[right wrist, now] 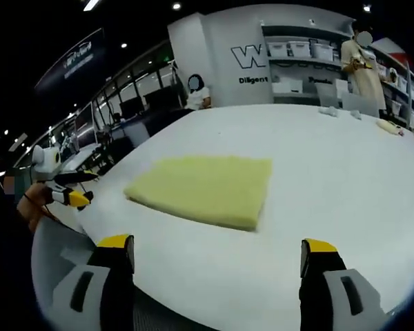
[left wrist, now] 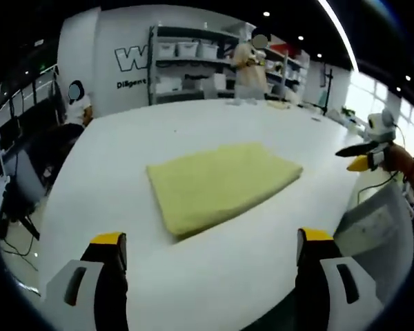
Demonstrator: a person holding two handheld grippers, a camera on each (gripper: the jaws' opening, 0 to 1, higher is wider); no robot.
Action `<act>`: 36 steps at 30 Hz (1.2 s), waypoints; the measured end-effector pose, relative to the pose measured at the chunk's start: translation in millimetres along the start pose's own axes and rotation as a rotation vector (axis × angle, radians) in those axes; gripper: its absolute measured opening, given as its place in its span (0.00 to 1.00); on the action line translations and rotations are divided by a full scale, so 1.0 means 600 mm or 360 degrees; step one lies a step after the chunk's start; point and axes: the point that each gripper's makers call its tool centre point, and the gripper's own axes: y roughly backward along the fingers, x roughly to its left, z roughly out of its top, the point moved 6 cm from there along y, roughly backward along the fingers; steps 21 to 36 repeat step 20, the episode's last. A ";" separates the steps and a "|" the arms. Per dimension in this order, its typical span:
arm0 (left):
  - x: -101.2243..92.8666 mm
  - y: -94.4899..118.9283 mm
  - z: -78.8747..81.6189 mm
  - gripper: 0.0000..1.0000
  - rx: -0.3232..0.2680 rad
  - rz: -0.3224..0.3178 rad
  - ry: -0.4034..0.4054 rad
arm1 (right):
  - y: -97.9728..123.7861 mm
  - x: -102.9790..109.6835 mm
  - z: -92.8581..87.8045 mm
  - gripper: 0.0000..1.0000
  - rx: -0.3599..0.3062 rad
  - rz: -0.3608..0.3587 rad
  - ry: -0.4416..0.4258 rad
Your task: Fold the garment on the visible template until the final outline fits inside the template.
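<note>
- Left gripper view: your left gripper (left wrist: 210, 252) hangs with its jaws spread wide and nothing between them, just short of the folded yellow garment (left wrist: 223, 183) that lies flat mid-table (left wrist: 124, 165).
- White bins (left wrist: 188, 49) sit on the shelving (left wrist: 193, 65); you cannot make out their contents. The wall lettering (left wrist: 130, 58) reads "W", with "Diligent" below.
- Right gripper view: your right gripper (right wrist: 214, 255) is likewise spread and empty, near the garment's (right wrist: 205, 187) front edge.
- The same "W" and "Diligent" (right wrist: 252, 80) show beside the bins (right wrist: 300, 48).
</note>
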 end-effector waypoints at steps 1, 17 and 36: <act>0.001 0.000 -0.001 0.99 0.0000 0.0000 0.0017 | -0.001 0.000 0.000 0.99 0.0003 0.0001 -0.0002; 0.004 0.001 -0.010 0.99 0.0051 0.0010 0.0026 | -0.004 0.001 -0.002 0.99 0.0042 0.0001 0.0038; 0.004 0.002 -0.011 0.99 0.0053 0.0011 0.0020 | -0.004 0.001 -0.003 0.99 0.0051 0.0003 0.0040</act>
